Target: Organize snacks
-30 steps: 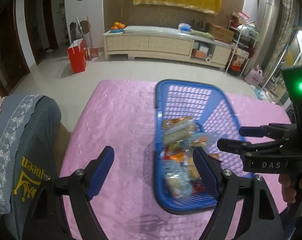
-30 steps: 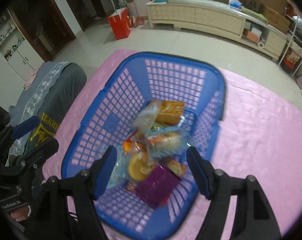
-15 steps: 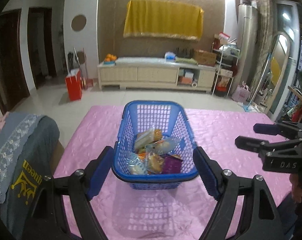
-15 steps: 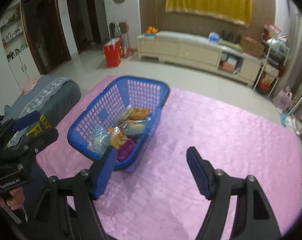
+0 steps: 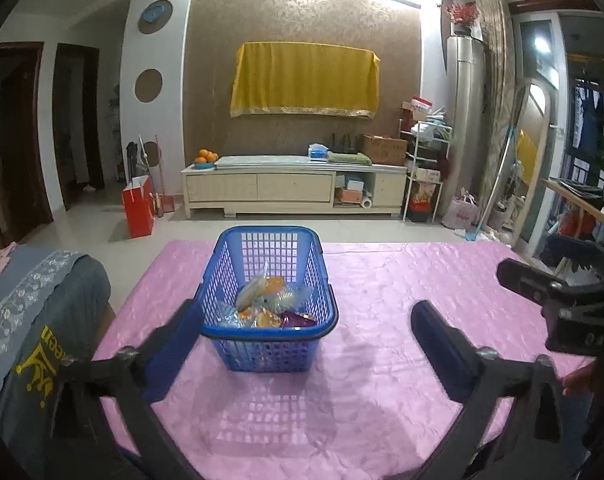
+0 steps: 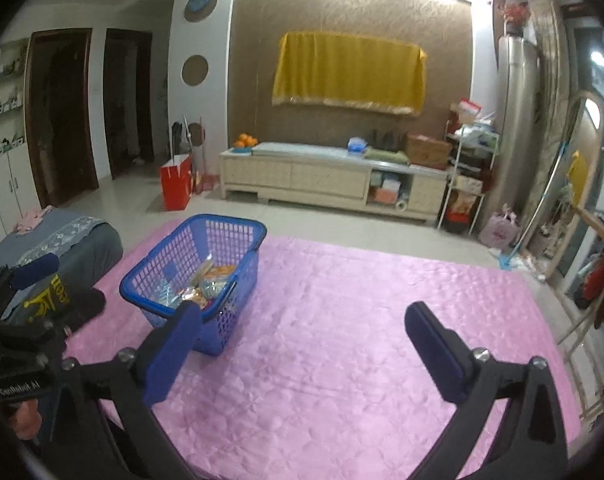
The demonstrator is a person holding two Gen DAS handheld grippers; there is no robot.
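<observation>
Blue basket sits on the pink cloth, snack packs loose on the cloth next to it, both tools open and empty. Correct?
Not quite. The snack packs are inside the blue basket, not loose beside it; the left wrist view shows them piled in it. The rest holds: the basket sits on the pink cloth, and the left tool and right tool are both open and empty, their jaws having just opened wider.

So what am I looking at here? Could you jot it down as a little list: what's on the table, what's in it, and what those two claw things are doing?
surface: pink tablecloth
container: blue basket, upright on the cloth
contents: wrapped snacks piled inside
left gripper: jaws just opened wide, nothing between the pads, basket beyond them
right gripper: jaws just opened wide, holding nothing, basket to its left
loose snacks on the cloth: none visible
</observation>
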